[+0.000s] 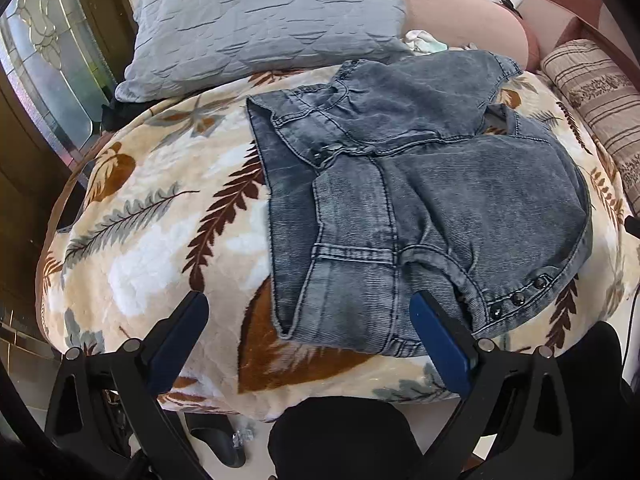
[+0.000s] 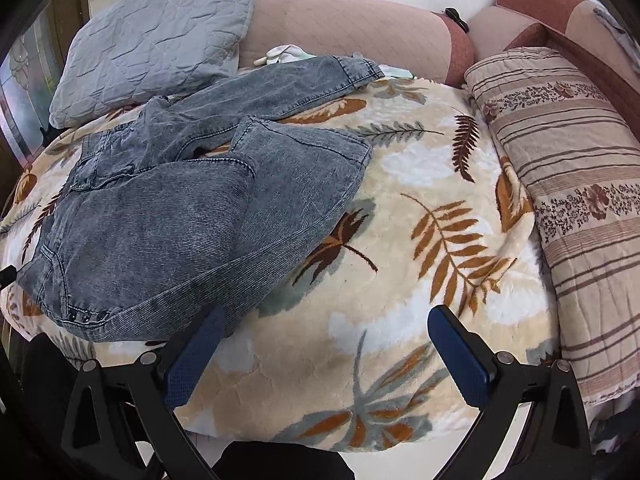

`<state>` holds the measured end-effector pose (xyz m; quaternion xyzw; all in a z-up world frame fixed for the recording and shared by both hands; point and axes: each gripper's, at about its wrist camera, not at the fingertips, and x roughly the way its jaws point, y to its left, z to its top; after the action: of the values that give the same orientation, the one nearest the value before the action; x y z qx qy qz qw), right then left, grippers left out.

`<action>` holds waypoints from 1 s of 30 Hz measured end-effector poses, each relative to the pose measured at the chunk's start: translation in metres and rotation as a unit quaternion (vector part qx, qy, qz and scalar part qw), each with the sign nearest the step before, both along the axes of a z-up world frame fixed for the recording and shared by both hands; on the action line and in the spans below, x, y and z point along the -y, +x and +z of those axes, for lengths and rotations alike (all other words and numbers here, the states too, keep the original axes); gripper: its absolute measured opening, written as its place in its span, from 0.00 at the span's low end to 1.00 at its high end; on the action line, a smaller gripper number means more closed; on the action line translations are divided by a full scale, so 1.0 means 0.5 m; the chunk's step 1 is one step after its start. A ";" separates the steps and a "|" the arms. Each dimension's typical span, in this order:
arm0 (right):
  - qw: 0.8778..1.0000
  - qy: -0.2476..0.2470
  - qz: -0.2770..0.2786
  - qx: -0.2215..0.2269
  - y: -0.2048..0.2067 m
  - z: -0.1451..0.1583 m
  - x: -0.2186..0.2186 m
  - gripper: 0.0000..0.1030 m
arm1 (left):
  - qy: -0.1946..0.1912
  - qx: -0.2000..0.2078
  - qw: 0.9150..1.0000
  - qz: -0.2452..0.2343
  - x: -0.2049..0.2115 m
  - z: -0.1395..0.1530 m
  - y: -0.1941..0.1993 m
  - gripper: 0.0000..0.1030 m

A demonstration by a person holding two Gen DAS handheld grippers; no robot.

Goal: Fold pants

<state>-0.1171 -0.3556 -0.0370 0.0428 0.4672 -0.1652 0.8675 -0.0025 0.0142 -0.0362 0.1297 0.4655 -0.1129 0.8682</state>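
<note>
A pair of grey-blue washed denim pants [image 1: 420, 200] lies loosely bunched on a cream blanket [image 1: 160, 240] printed with brown, orange and grey leaves. In the left wrist view the pants fill the centre and right of the frame, with the waistband toward the left, a row of three dark metal studs [image 1: 518, 298] near the lower right edge, and one leg doubled back over the other toward the upper right. The left gripper [image 1: 308, 320] sits at the bottom of that frame with its two blue-padded fingers spread wide apart, holding nothing; the right-hand finger [image 1: 440, 344] overlaps the near hem of the pants in the picture, though contact cannot be told. In the right wrist view the pants [image 2: 160, 220] lie in the left half of the frame, one leg stretching toward the upper centre. The right gripper [image 2: 332, 340] is at the bottom, its fingers likewise spread wide and empty, over bare blanket [image 2: 400, 240], with its left-hand finger [image 2: 196, 360] just beside the near edge of the denim. A quilted pale blue pillow [image 1: 260, 20] rests at the upper left of both views, a striped floral bolster [image 2: 560, 200] along the right, and a pink padded couch back [image 2: 340, 28] behind them.
</note>
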 end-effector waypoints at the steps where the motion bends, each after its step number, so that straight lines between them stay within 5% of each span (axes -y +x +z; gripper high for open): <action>1: 1.000 0.001 -0.001 0.001 -0.001 0.003 0.001 0.99 | -0.001 -0.002 1.000 -0.001 0.003 0.000 0.001 0.99; 20: 1.000 -0.005 -0.011 0.010 -0.035 0.025 0.009 0.99 | -0.014 -0.001 0.999 -0.032 0.069 0.029 0.002 0.99; 30: 0.998 0.055 -0.018 0.019 0.012 -0.002 0.046 0.99 | -0.006 0.000 1.000 0.030 0.003 0.048 0.033 0.99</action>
<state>-0.1111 -0.3787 -0.0379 0.1022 0.4586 -0.1538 0.8693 0.0143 0.0126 -0.0122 0.1104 0.4683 -0.0900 0.8720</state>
